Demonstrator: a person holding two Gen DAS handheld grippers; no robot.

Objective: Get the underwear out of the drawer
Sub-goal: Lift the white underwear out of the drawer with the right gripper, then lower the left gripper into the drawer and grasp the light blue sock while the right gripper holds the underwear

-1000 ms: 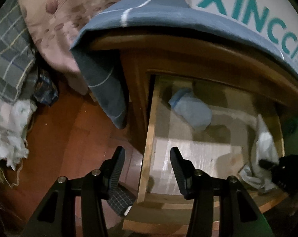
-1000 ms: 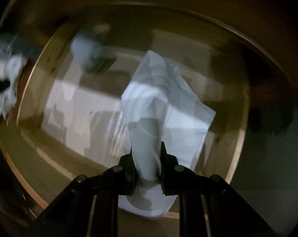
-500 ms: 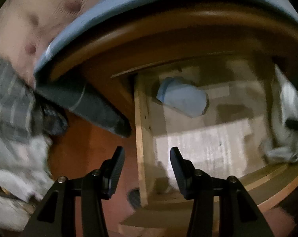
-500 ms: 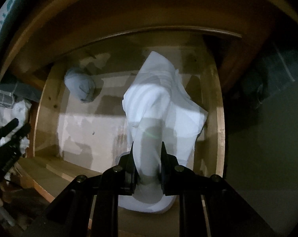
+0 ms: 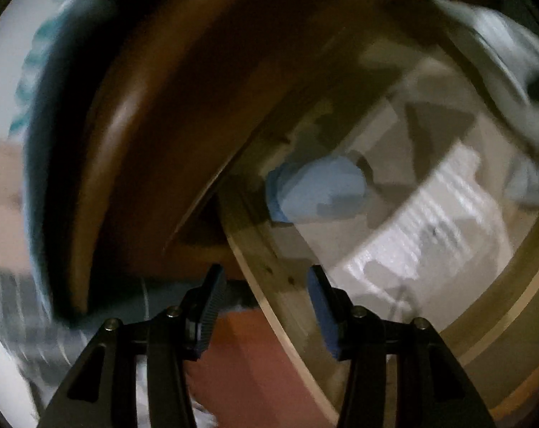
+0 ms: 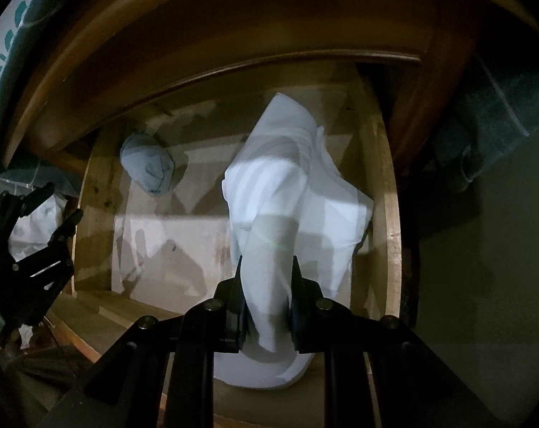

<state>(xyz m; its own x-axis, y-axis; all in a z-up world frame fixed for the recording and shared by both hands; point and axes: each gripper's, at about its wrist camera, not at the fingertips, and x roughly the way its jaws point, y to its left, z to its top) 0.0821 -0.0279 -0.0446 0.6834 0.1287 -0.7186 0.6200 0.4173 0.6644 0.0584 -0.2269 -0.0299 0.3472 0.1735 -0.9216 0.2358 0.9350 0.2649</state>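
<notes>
Jaws: left gripper (image 5: 263, 306) standing apart, gripping nothing | blue roll (image 6: 149, 167) lying at drawer (image 6: 389, 235) back-left | right gripper (image 6: 266, 299) pinching white underwear (image 6: 291, 192), hanging over drawer's right side

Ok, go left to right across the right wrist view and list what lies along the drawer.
Left tongs → drawer's left wall → rolled grey-blue bundle → white underwear held in the right tongs → drawer's right wall.
</notes>
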